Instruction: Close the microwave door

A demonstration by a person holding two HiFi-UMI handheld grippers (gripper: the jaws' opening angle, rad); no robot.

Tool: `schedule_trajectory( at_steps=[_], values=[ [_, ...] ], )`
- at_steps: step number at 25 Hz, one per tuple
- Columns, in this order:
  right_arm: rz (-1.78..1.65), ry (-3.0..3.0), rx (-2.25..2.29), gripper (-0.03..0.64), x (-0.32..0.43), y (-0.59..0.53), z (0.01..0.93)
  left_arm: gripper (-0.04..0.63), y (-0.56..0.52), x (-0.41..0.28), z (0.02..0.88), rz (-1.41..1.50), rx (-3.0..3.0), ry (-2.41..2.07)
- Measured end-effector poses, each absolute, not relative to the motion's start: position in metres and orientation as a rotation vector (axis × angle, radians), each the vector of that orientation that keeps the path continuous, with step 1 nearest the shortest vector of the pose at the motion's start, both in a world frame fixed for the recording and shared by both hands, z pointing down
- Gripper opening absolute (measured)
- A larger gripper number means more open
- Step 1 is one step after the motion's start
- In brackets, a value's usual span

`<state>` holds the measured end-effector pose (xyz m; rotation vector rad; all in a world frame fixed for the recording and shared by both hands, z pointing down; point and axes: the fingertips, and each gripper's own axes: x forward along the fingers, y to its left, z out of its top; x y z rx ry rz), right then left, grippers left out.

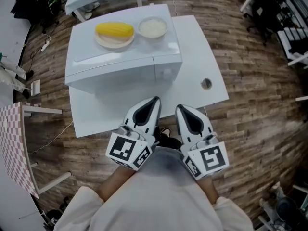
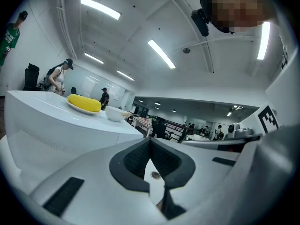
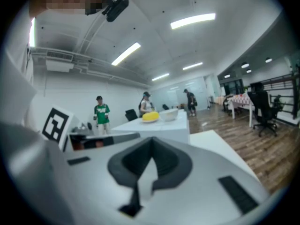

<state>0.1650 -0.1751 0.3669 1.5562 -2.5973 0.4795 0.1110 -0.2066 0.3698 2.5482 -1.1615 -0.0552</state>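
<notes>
Microwave (image 1: pixel 91 59): a white box at the 12 o'clock end of the white surface (image 1: pixel 197 57), its front turned toward the person.
Door (image 1: pixel 113 77): takes up the left part of the front. From the head view it looks flush with the body, with no gap that I can make out.
Control panel (image 1: pixel 167 71): the narrow strip at 3 o'clock of the door. Its details are too small to read.
On top of the microwave: a plate (image 1: pixel 102 41) with a yellow corn cob (image 1: pixel 114 30) lying across it. A white bowl (image 1: pixel 152 27) with a pale filling sits just beside the plate at its 3 o'clock.
Surface, right half: bare, with a round cable hole (image 1: pixel 206 83) at 4 o'clock of the microwave.
Left gripper (image 1: pixel 155 100): at 6 o'clock of the microwave, held close to the person's body and clear of the door. Its tip points toward 12 o'clock. The jaws are pressed together at the tips with nothing between them.
Right gripper (image 1: pixel 178 108): just beside the left one at its 3 o'clock, also apart from the microwave. Its jaws likewise meet at the tips and hold nothing.
Marker cubes: one on each gripper, at the 6 o'clock end nearest the person.
Floor (image 1: pixel 250 81): wood planks all round.
Checkered table (image 1: pixel 12 138): at 9 o'clock, well apart from the surface.
Background: several people stand beyond the microwave in both gripper views.
</notes>
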Motion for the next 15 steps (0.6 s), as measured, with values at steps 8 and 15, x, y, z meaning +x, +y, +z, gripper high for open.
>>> schedule_trajectory(
  at_steps=[8,15],
  values=[
    [0.523,-2.639,1.523,0.021,0.167,-0.179,0.361,0.015,-0.208,0.114,0.363,-0.059,2.561,-1.151],
    [0.453,-2.680,1.430,0.021,0.160,-0.190,0.351,0.015,-0.216,0.109,0.357,-0.064,2.571,-1.169]
  ],
)
